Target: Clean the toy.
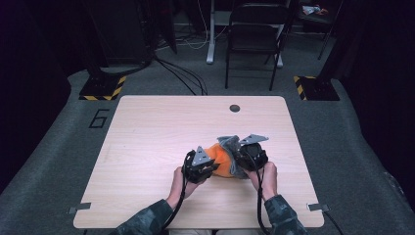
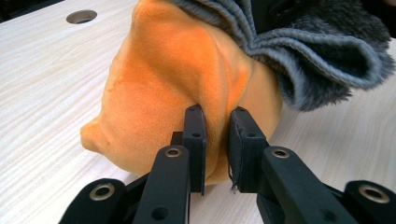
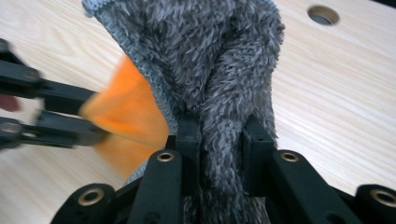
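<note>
An orange plush cloth [image 1: 221,159] [image 2: 173,84] lies on the wooden table [image 1: 147,142], partly tucked into a grey fuzzy cloth [image 1: 229,143] [image 2: 308,56] [image 3: 210,60]. My left gripper [image 1: 208,166] [image 2: 217,140] is shut on a fold of the orange cloth near its lower edge. My right gripper [image 1: 241,155] [image 3: 222,140] is shut on a bunched fold of the grey cloth. In the right gripper view the orange cloth [image 3: 126,116] peeks out at the left, with the left gripper's black fingers [image 3: 56,130] against it.
A round cable hole [image 1: 235,108] [image 2: 81,17] [image 3: 323,15] sits near the table's far edge. A black folding chair [image 1: 254,34] stands on the floor beyond the table. Bare wood lies to the left and far side of the cloths.
</note>
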Demonstrator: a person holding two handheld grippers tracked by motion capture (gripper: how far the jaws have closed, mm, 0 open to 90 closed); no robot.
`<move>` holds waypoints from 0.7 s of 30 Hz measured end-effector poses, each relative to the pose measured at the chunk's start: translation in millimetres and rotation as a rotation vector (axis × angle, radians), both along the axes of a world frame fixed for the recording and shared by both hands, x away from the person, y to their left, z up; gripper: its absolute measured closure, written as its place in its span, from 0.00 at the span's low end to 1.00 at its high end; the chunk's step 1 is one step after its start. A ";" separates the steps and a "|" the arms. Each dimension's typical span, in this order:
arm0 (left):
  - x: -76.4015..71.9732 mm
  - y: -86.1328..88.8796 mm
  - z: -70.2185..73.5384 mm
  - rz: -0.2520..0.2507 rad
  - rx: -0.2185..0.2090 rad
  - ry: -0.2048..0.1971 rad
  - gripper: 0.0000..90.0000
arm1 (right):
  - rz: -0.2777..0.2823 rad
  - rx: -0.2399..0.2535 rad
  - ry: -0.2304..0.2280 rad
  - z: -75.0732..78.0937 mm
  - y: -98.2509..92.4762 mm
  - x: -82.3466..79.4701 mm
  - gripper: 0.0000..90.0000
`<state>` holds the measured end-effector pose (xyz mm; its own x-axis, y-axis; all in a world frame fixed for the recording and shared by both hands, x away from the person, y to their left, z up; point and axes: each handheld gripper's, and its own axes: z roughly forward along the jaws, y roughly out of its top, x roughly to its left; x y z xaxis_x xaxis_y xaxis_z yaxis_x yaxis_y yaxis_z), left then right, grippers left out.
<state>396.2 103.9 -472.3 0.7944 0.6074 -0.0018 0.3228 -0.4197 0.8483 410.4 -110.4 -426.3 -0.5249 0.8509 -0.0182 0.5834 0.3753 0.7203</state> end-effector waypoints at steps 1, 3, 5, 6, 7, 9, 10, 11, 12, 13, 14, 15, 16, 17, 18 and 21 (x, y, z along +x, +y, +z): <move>0.0 0.0 0.0 -0.001 0.000 0.000 0.87 | -0.003 -0.003 0.004 -1.8 -3.1 1.8 0.81; 0.1 0.1 0.0 -0.003 0.001 -0.001 0.87 | -0.018 0.000 0.017 -3.4 -5.5 2.7 0.81; -0.2 -0.4 -0.4 -0.005 -0.003 0.008 0.87 | -0.036 -0.004 0.033 -8.6 -13.8 7.2 0.81; -0.2 -0.3 -0.5 -0.004 -0.006 0.008 0.87 | -0.036 -0.004 0.033 -8.6 -13.8 7.2 0.81; -0.2 0.0 -0.5 -0.004 -0.004 0.008 0.87 | -0.053 0.002 0.051 -13.3 -19.2 10.0 0.81; -0.2 0.4 -0.5 -0.007 -0.005 0.011 0.87 | -0.070 -0.003 0.063 -15.7 -20.9 10.9 0.81; -0.2 0.2 -0.6 -0.008 -0.006 0.011 0.87 | -0.076 0.001 0.073 -21.2 -25.8 14.0 0.82; -0.2 -0.1 -0.9 -0.006 -0.003 0.003 0.87 | -0.076 0.001 0.073 -21.2 -25.8 14.0 0.82; 0.1 0.7 -0.5 -0.010 0.001 0.006 0.87 | -0.089 -0.008 0.084 -24.6 -28.6 16.4 0.82; 0.1 0.9 -0.7 -0.009 -0.003 0.008 0.87 | -0.096 -0.008 0.088 -26.5 -29.6 17.3 0.82; 0.4 1.1 -0.9 -0.009 -0.004 0.009 0.87 | -0.103 -0.012 0.093 -28.4 -30.1 18.1 0.82; 0.6 1.2 -1.2 -0.010 -0.004 0.010 0.87 | -0.107 -0.014 0.103 -30.1 -30.9 18.7 0.82; 0.6 1.2 -1.2 -0.010 -0.004 0.010 0.87 | -0.108 -0.017 0.104 -32.1 -32.1 19.9 0.82; 1.1 1.6 -1.6 -0.009 -0.004 0.011 0.87 | -0.119 -0.028 0.113 -34.3 -33.0 20.9 0.82; 1.3 2.0 -1.7 -0.008 -0.003 0.014 0.87 | -0.121 -0.043 0.120 -38.0 -33.9 22.5 0.82; 2.4 3.1 -2.2 -0.002 -0.017 0.017 0.87 | -0.149 -0.086 0.191 -57.8 -37.1 28.1 0.82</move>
<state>398.6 107.0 -474.5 0.7956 0.6052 -0.0262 0.3366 -0.4057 0.8497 438.5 -147.4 -484.1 -0.3948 0.9187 -0.0067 0.7591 0.3303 0.5610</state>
